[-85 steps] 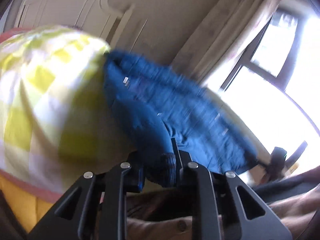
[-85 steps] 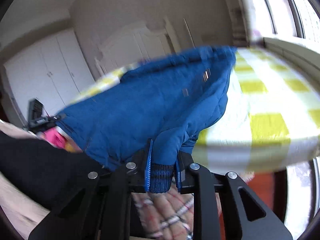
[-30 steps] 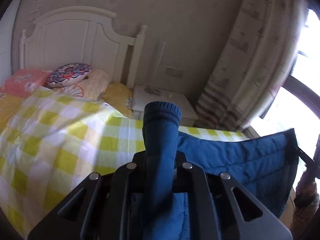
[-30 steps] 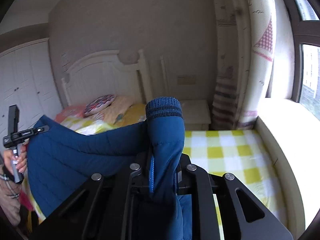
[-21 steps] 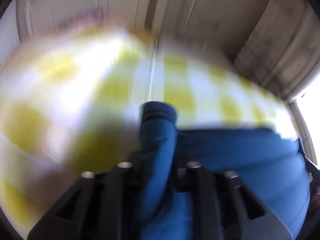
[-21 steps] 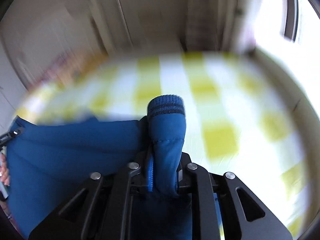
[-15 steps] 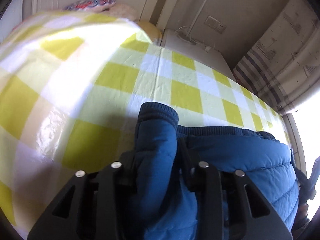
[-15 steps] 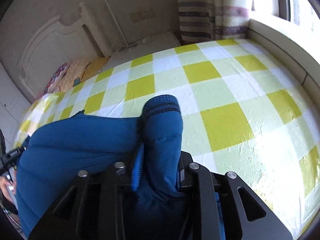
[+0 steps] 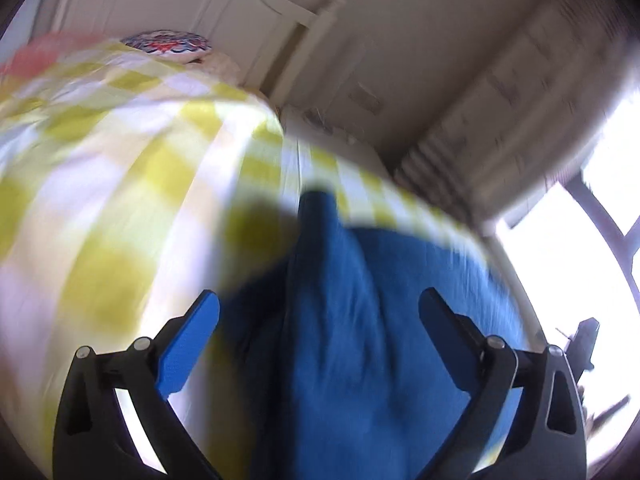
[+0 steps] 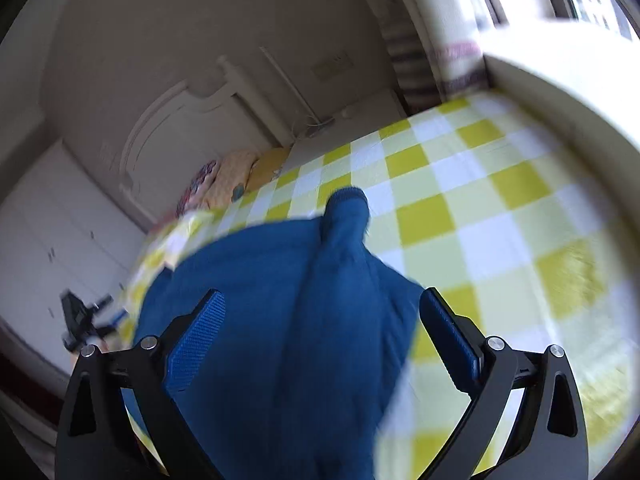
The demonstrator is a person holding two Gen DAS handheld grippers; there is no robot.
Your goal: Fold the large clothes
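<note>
A blue quilted jacket [image 9: 360, 320] lies on the yellow-and-white checked bedspread [image 9: 100, 208], one sleeve pointing away with its knit cuff [image 9: 318, 200] at the far end. My left gripper [image 9: 320, 316] is opening, its jaws spread wide on either side of that sleeve, pads clear of the cloth. In the right wrist view the jacket [image 10: 280, 320] shows its other sleeve, cuff [image 10: 347, 200] far out on the bedspread [image 10: 480, 220]. My right gripper [image 10: 322, 314] is also opening wide around this sleeve without pressing it. Both views are motion-blurred.
A white headboard [image 10: 180, 140] and pillows [image 10: 224, 184] stand at the bed's far end, a white nightstand [image 10: 360, 112] beside them. Curtains [image 9: 500, 120] and a bright window [image 9: 580, 260] are at the right. A white window ledge [image 10: 560, 92] borders the bed.
Both grippers were shut on the jacket's sleeves held up; they came down to the bed and their jaws spread wide, letting the sleeves go onto the spread jacket.
</note>
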